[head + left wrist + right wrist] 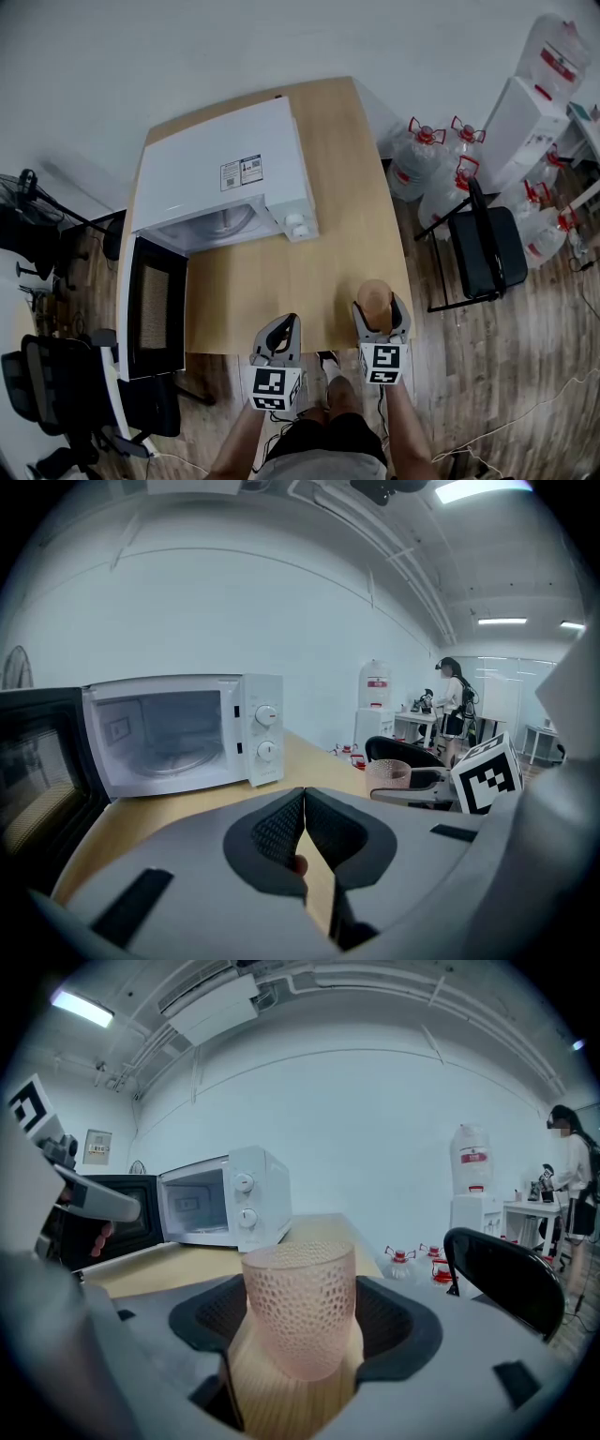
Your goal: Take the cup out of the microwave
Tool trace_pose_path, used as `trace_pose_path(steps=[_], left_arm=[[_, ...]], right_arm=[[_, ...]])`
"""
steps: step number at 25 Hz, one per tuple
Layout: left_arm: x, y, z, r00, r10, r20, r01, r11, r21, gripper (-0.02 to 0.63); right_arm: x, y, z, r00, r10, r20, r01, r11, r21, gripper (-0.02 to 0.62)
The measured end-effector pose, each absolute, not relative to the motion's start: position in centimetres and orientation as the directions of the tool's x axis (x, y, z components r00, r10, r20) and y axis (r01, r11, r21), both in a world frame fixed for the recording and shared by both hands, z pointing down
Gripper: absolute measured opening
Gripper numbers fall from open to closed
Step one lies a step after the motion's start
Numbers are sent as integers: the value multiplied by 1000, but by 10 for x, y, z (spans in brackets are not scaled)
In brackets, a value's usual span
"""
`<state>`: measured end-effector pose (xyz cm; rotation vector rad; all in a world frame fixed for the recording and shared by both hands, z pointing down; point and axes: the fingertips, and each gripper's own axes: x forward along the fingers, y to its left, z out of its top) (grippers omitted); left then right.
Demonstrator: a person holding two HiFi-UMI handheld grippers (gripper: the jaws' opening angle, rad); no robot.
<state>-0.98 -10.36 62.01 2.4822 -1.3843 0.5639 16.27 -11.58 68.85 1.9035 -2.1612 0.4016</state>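
A pink, dimpled, see-through cup (375,298) stands between the jaws of my right gripper (379,309), over the wooden table's (281,281) front right edge. In the right gripper view the cup (300,1288) fills the gap and the right gripper (302,1321) is shut on it. The white microwave (225,159) sits at the table's back left with its door (155,305) swung wide open; its cavity (169,733) holds only the glass turntable. My left gripper (279,328) hovers at the table's front edge, and its pads (281,822) are pressed together with nothing between them.
A black chair (487,246) stands right of the table, with several water bottles (431,164) and a white dispenser (520,122) behind it. A black office chair (56,375) and a fan (28,183) are on the left. A person (455,700) stands far back.
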Motion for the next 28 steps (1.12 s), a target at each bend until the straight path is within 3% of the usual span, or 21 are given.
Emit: trace_pose_path(steps=[10,28], left_arm=[[-8,-99,609,483,-765,427,-849,-529,13,23],[-15,-104,546,482,-817,317,-859,-511,-10,23]], right_arm=[[168,-108,677,-116,-929,350,-993,108,-44,356],[160,-113,593,-138,-962,236,-990,132,-42,356]])
